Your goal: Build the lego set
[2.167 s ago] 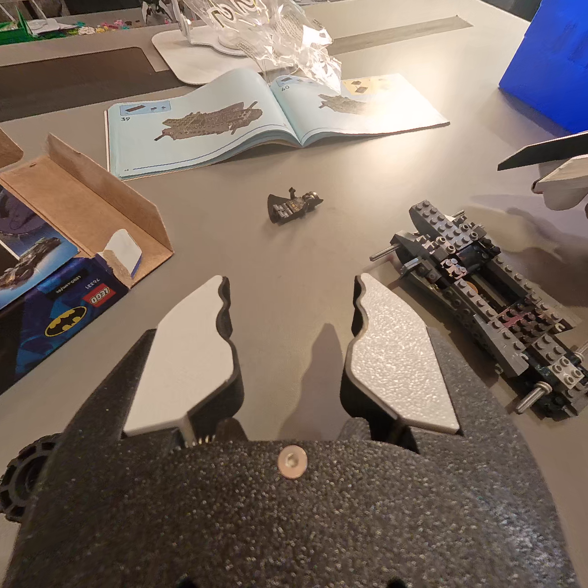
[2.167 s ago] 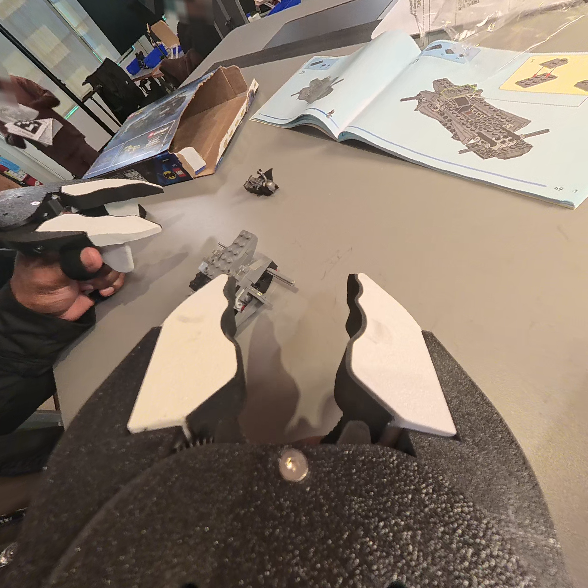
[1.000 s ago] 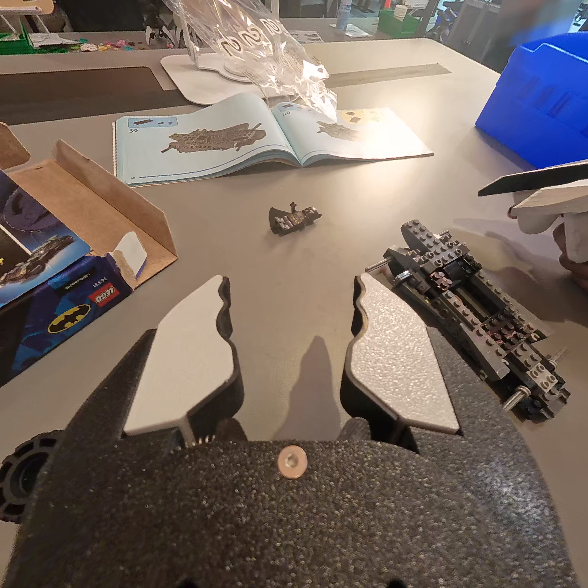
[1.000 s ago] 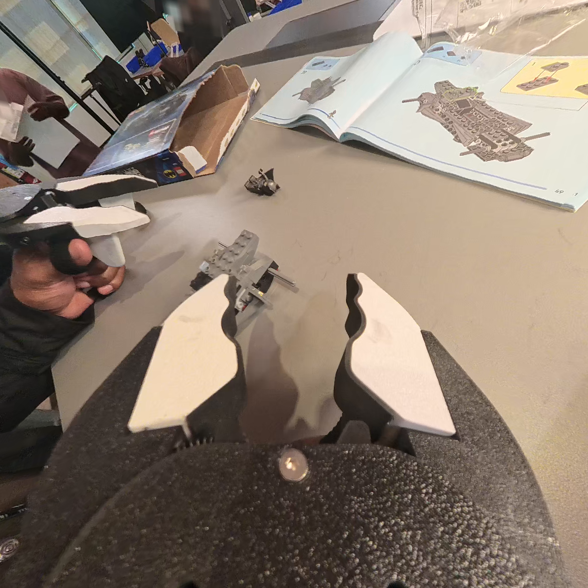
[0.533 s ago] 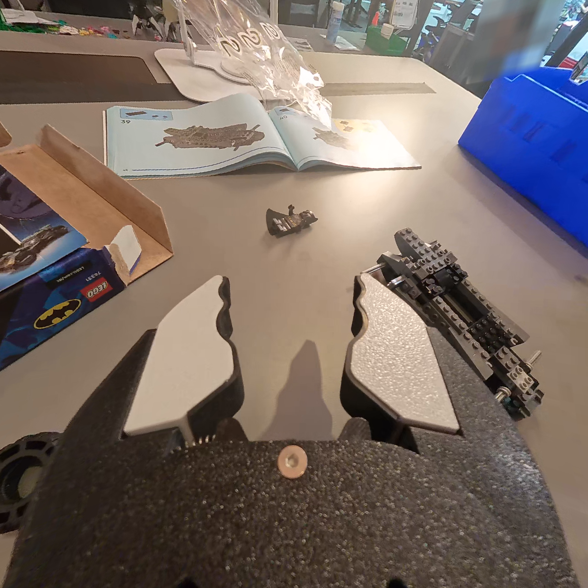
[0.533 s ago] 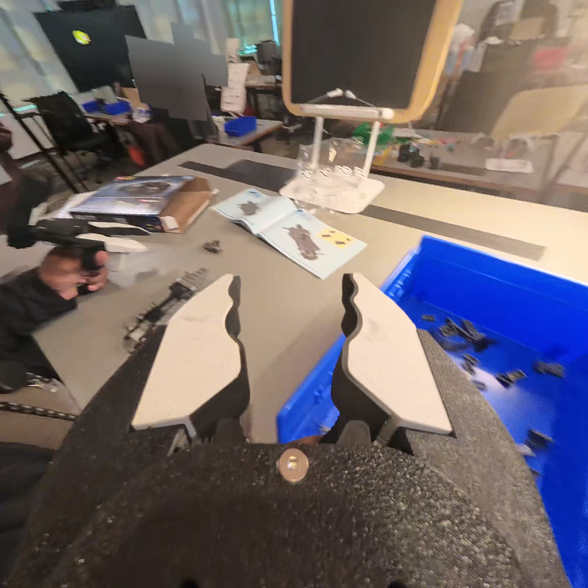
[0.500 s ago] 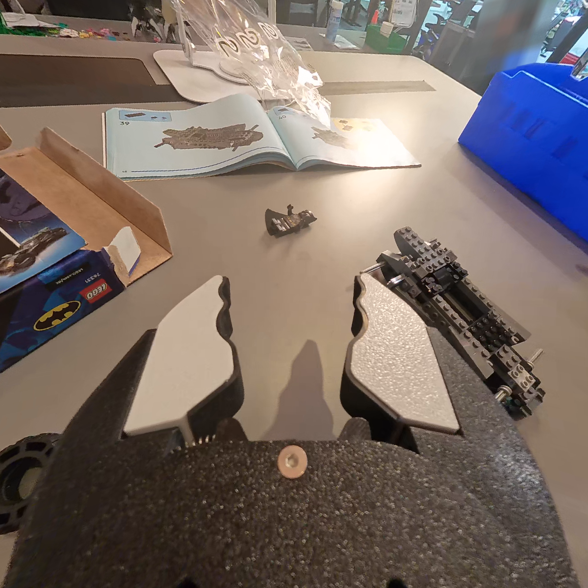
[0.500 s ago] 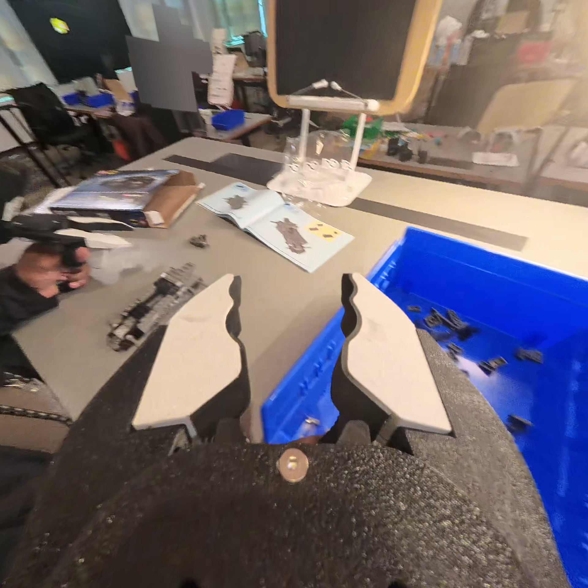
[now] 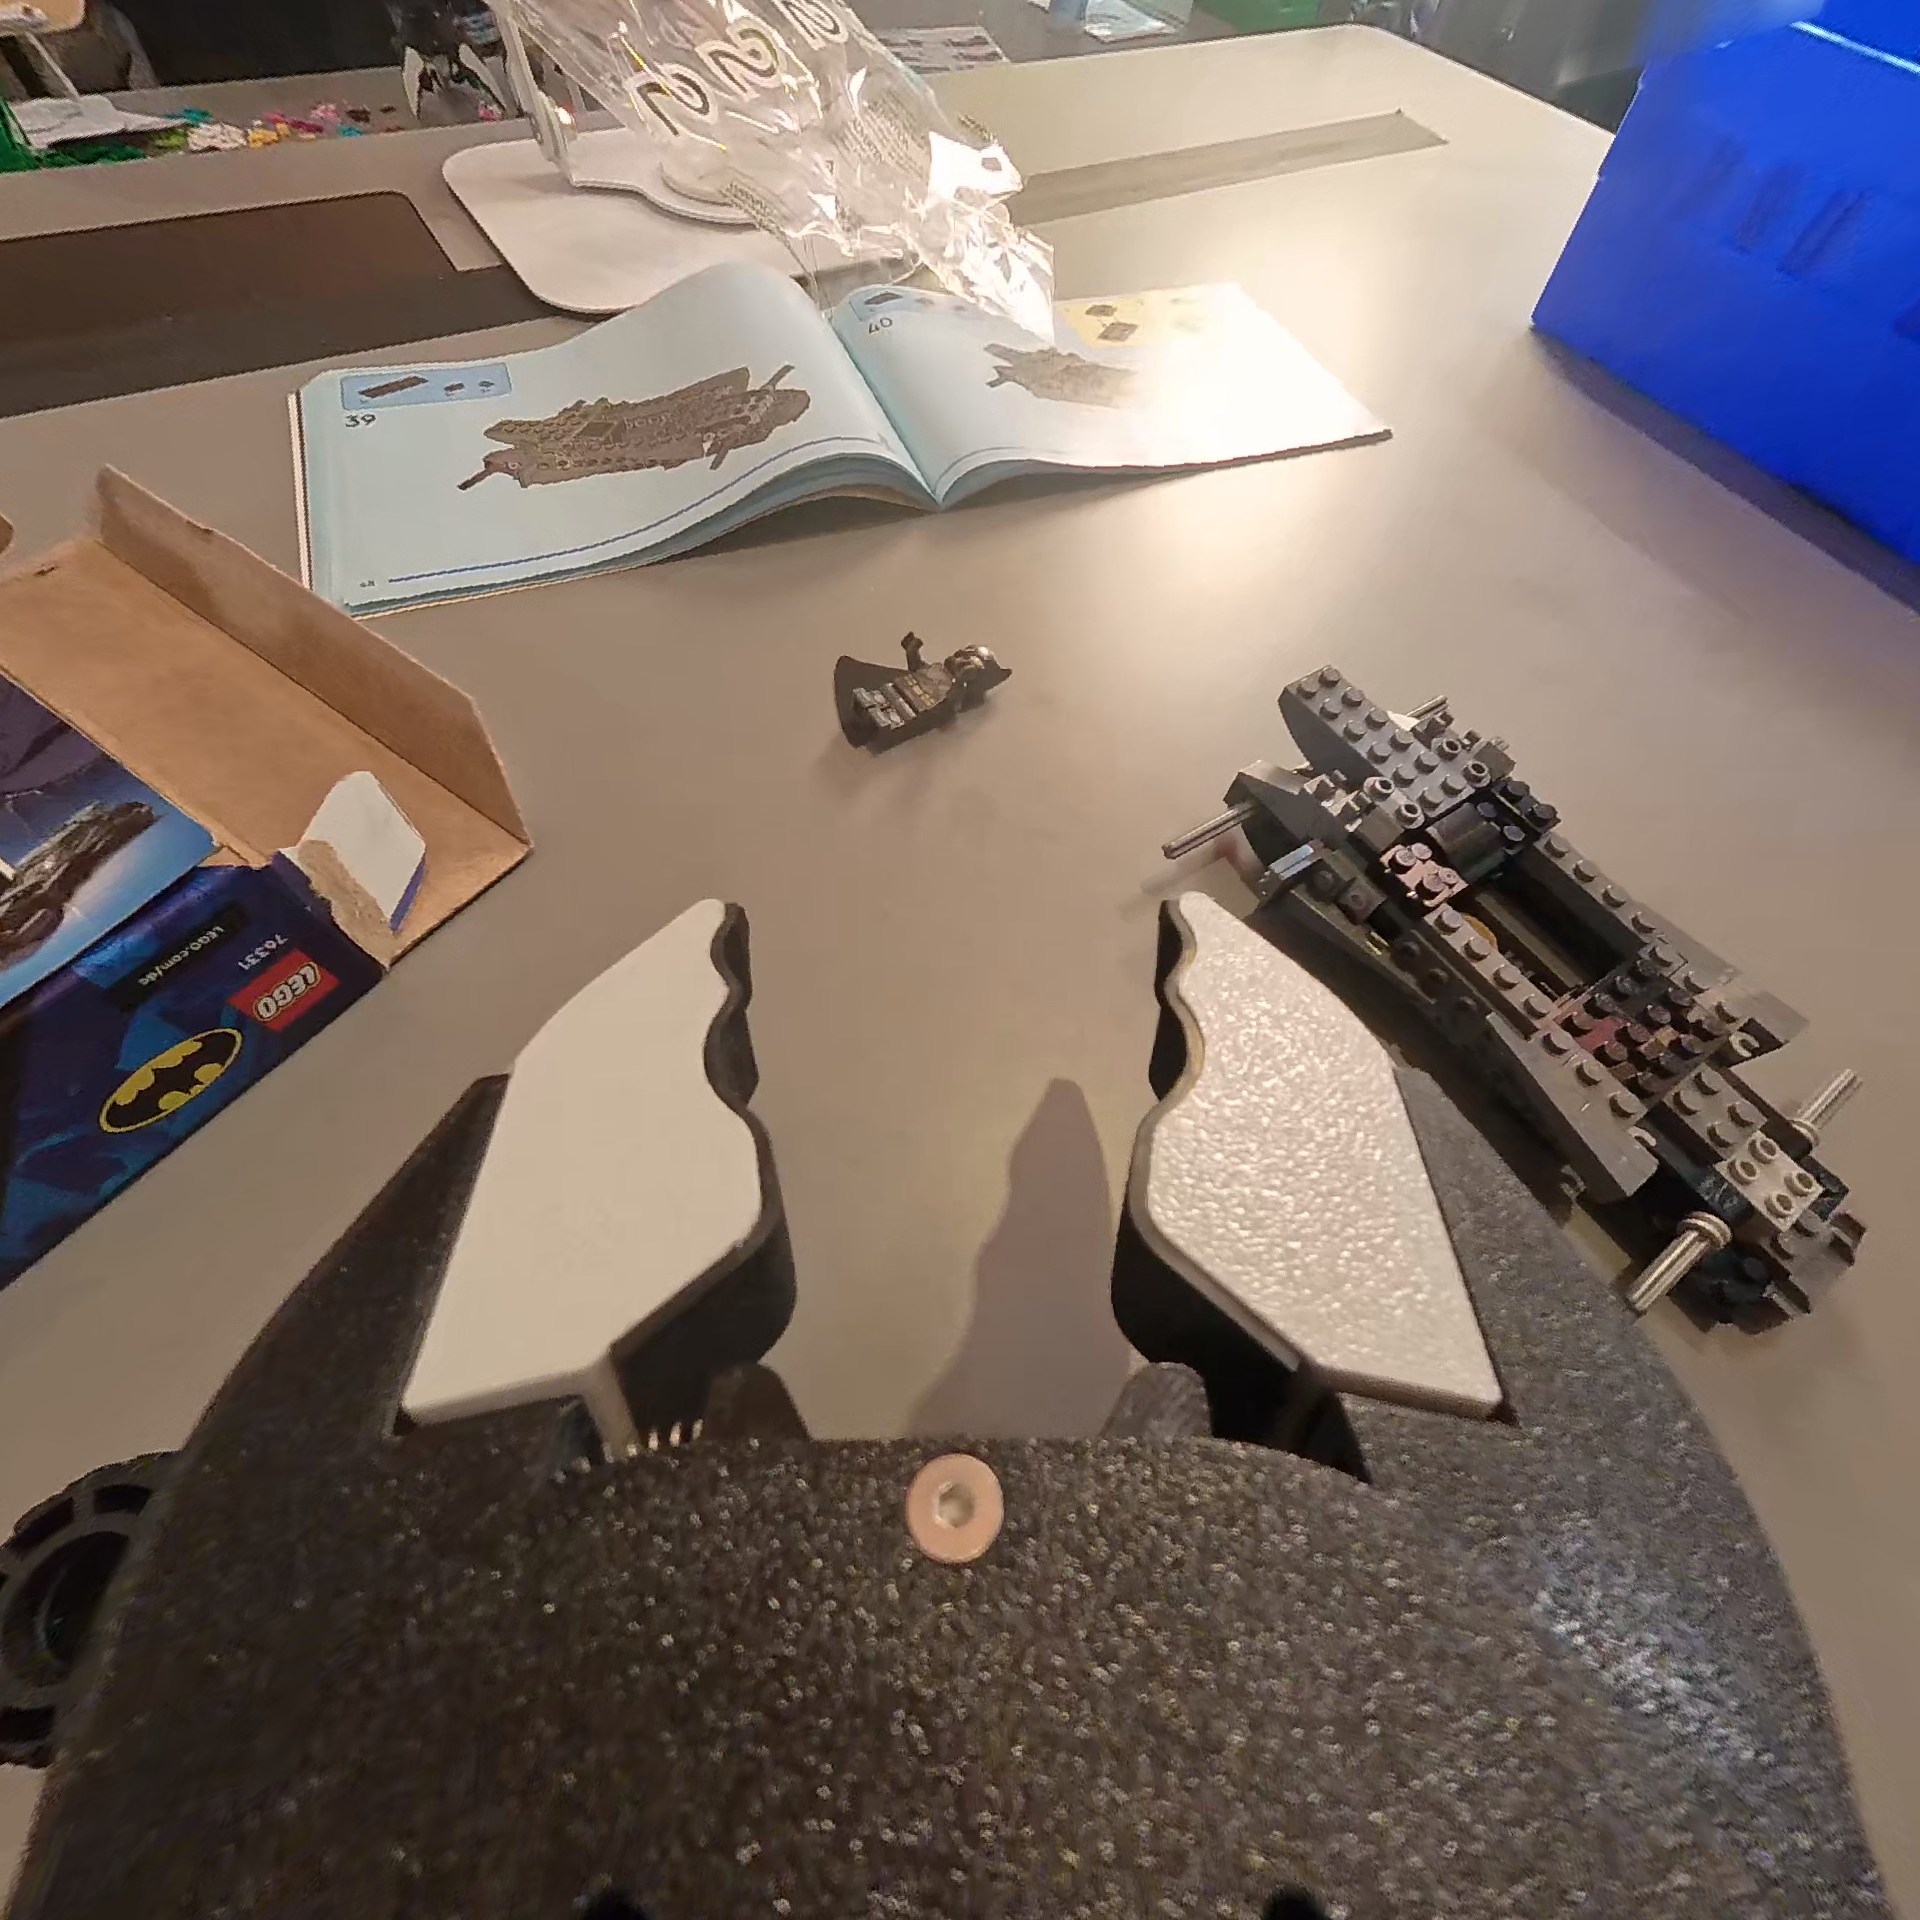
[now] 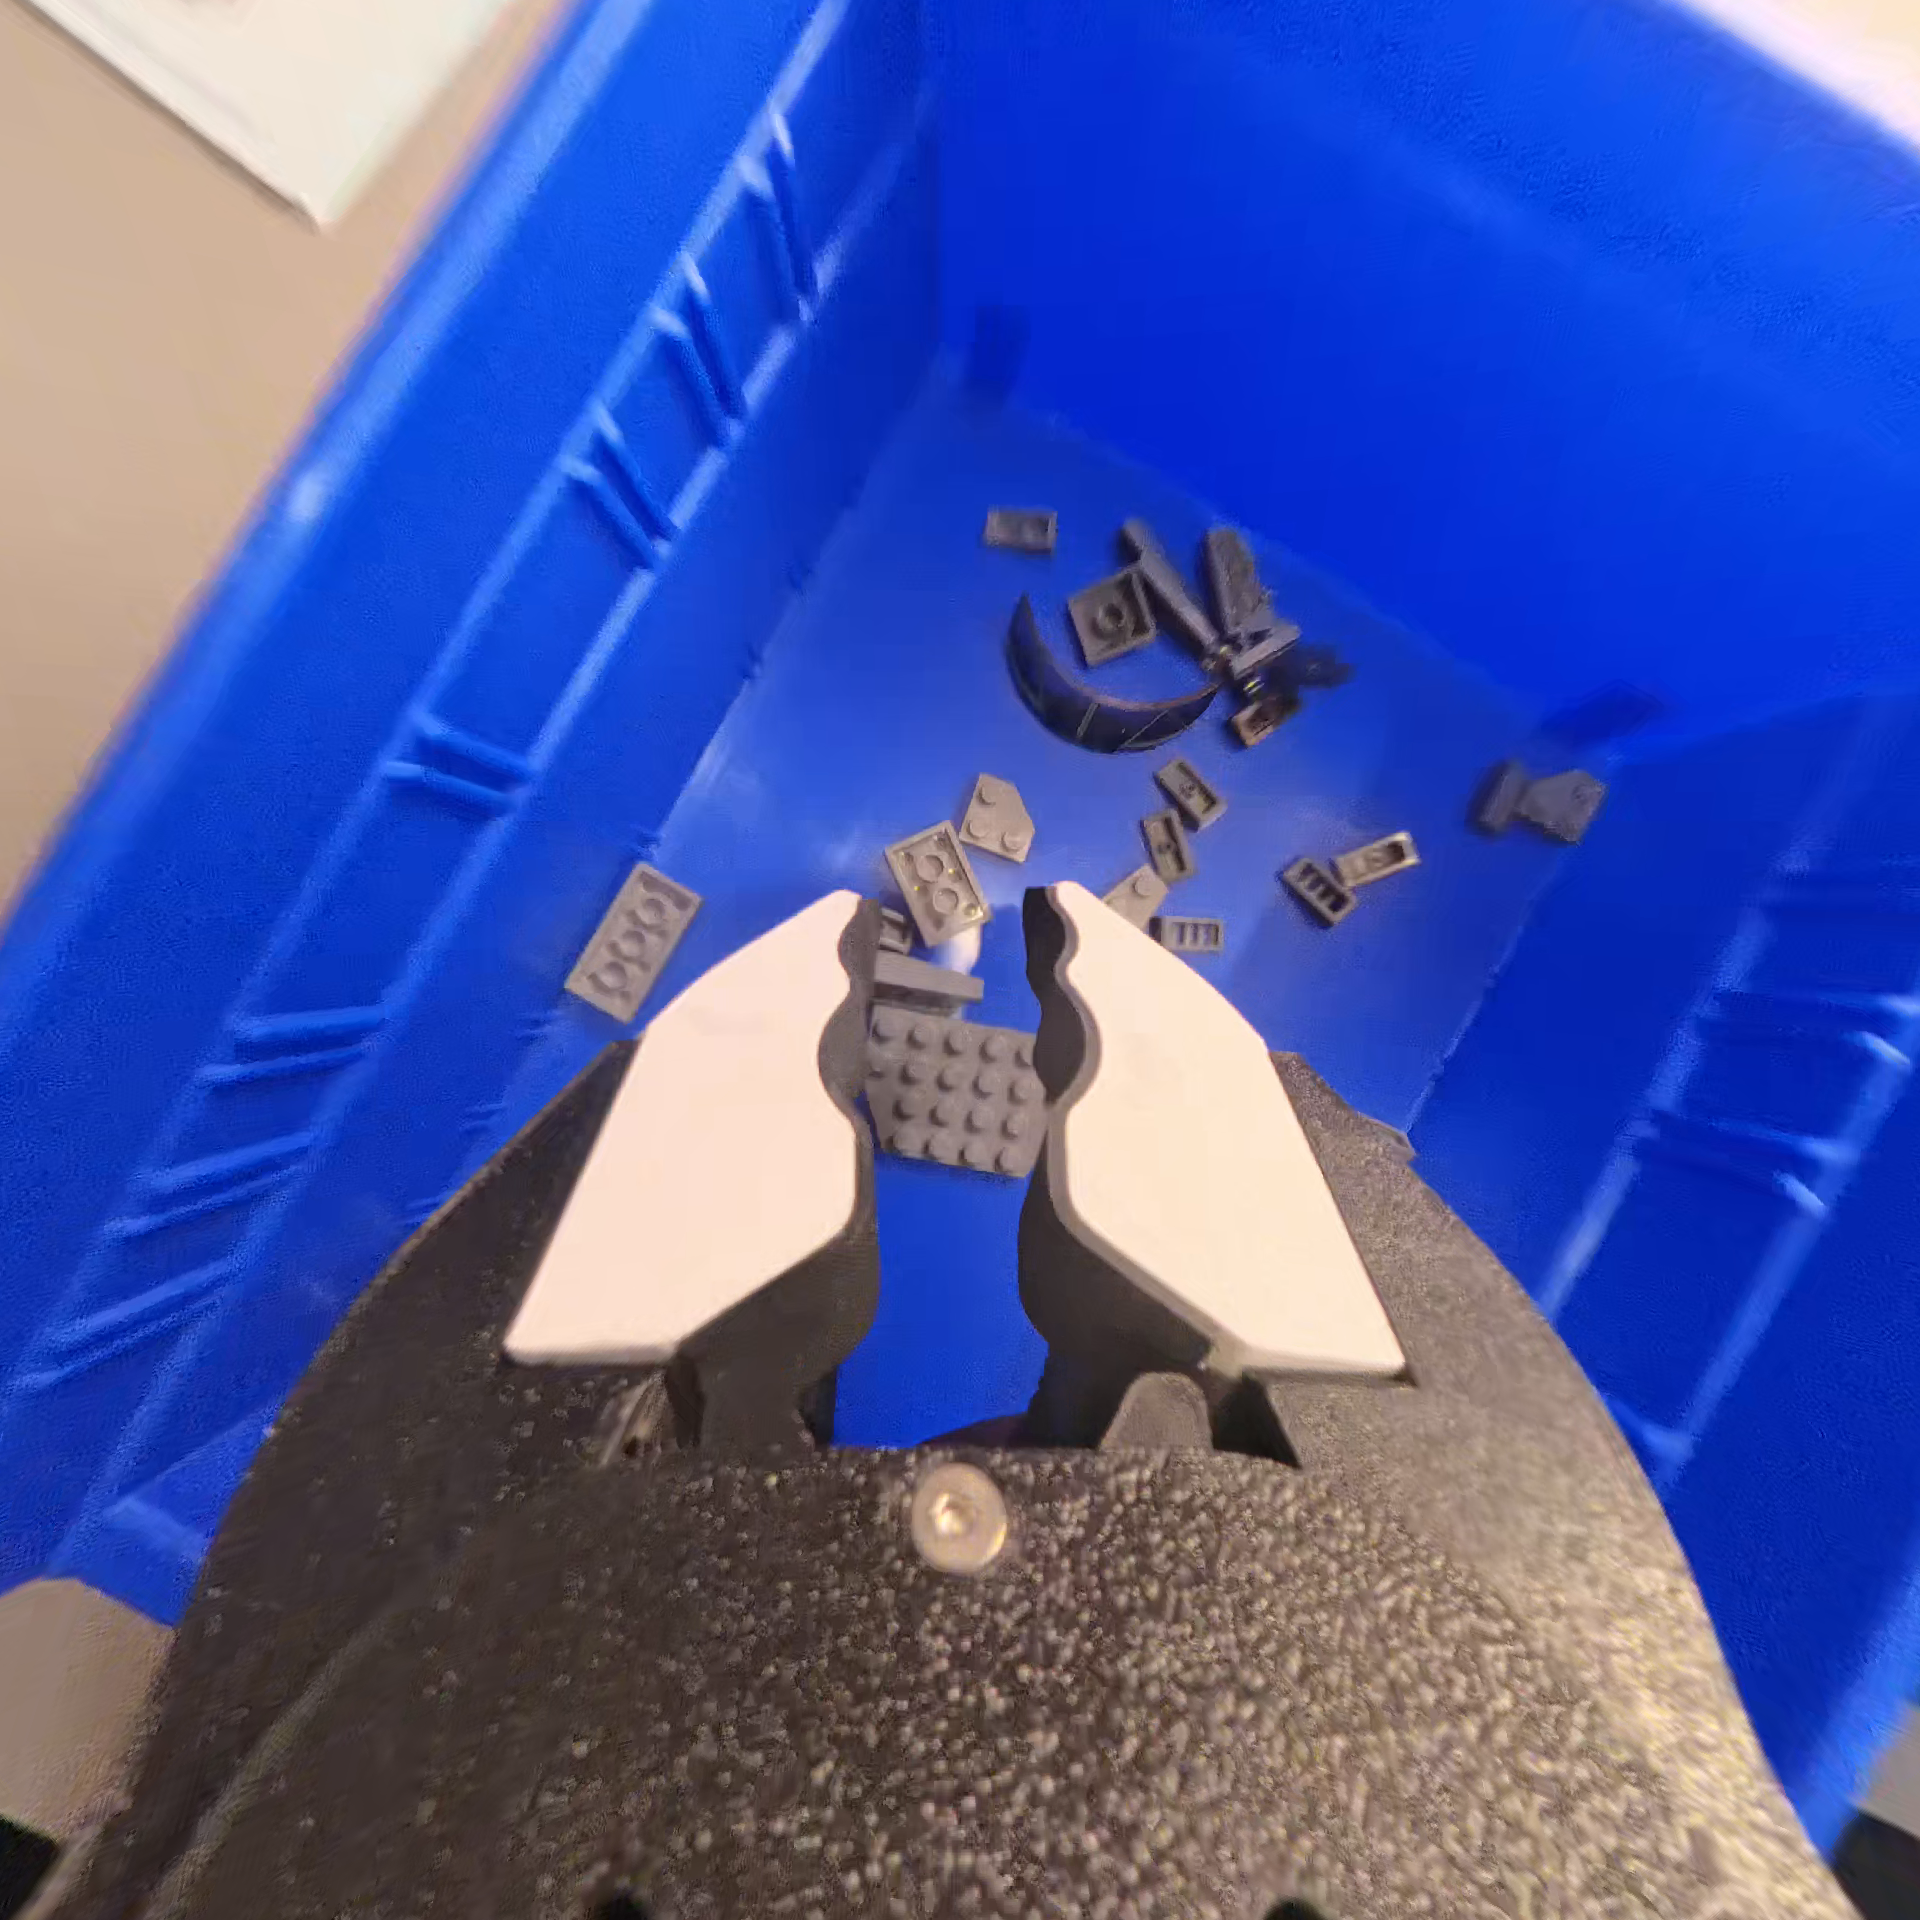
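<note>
Swung away from the table since earlier, the right gripper [image 10: 940, 914] now points down into the blue bin [image 10: 644, 499], jaws narrowed over a grey studded plate [image 10: 956, 1101], grip on it uncertain; loose grey bricks [image 10: 940, 883] lie beyond; the left gripper [image 9: 945, 914] hangs wide and bare over the table [image 9: 935, 852], beside the dark brick-built vehicle [image 9: 1507, 956].

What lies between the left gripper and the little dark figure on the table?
Nothing visible: only bare table lies between the left gripper and the figure. The brick vehicle sits aside, to the right.
</note>
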Motion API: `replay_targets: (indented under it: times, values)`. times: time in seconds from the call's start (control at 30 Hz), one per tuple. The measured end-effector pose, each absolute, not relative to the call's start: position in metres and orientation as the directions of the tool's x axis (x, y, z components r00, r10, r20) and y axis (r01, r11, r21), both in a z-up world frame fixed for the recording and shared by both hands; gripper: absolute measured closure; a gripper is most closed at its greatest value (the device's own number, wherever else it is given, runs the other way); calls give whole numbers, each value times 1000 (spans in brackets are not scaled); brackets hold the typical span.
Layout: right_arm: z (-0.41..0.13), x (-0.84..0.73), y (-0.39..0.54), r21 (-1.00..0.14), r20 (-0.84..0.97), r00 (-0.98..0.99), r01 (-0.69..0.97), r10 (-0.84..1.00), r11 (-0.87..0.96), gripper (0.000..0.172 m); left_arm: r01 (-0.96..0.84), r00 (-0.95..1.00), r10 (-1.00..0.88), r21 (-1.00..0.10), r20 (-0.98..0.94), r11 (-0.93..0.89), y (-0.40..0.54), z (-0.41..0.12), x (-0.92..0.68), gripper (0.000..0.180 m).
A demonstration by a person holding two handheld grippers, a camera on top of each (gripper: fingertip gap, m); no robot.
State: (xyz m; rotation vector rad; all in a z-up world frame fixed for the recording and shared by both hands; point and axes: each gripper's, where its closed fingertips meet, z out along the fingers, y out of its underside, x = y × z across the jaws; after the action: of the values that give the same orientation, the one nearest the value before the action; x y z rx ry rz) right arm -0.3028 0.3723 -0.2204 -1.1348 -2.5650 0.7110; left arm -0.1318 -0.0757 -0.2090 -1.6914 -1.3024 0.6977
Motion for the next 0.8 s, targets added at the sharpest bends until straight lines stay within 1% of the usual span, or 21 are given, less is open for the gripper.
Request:
replay_targets:
  times: [0.07, 0.17, 0.27, 0.33, 0.47, 0.53, 0.57, 0.67, 0.73, 0.77, 0.8]
  values:
    - [-236, -303, 368, -447, 0, -691, 647, 723, 618, 143, 458, 294, 953, -886, 79, -68, -77, -207, -131, 105]
    - [-250, -304, 366, -396, 3, -706, 650, 709, 649, 141, 450, 286, 954, -891, 84, -56, -78, -205, -131, 105]
    - [-256, -308, 367, -394, -31, -675, 686, 737, 612, 141, 448, 290, 954, -892, 83, -59, -78, -205, -131, 105]
    - [-256, -308, 368, -390, -35, -670, 693, 742, 607, 150, 447, 290, 953, -892, 83, -59, -78, -205, -131, 105]
    - [-253, -303, 368, -392, -35, -680, 683, 732, 616, 152, 451, 291, 953, -891, 86, -58, -78, -205, -131, 105]
    - [-237, -300, 366, -440, -9, -668, 670, 744, 597, 153, 448, 292, 953, -892, 83, -59, -78, -205, -131, 105]
    - [-219, -296, 361, -486, 7, -666, 650, 746, 585, 153, 447, 292, 953, -892, 80, -62, -78, -205, -131, 105]
    - [-138, -267, 323, -671, 39, -701, 510, 712, 539, 153, 451, 291, 954, -890, 73, -70, -77, -206, -131, 105]
    - [-93, -233, 281, -762, 45, -756, 397, 653, 511, 153, 461, 292, 954, -884, 72, -75, -77, -208, -132, 105]
    - [-83, -214, 256, -787, 38, -791, 352, 610, 506, 153, 465, 292, 954, -882, 71, -77, -77, -209, -132, 105]
    - [-84, -194, 230, -793, 30, -828, 322, 560, 518, 153, 466, 292, 954, -882, 71, -77, -77, -209, -132, 105]
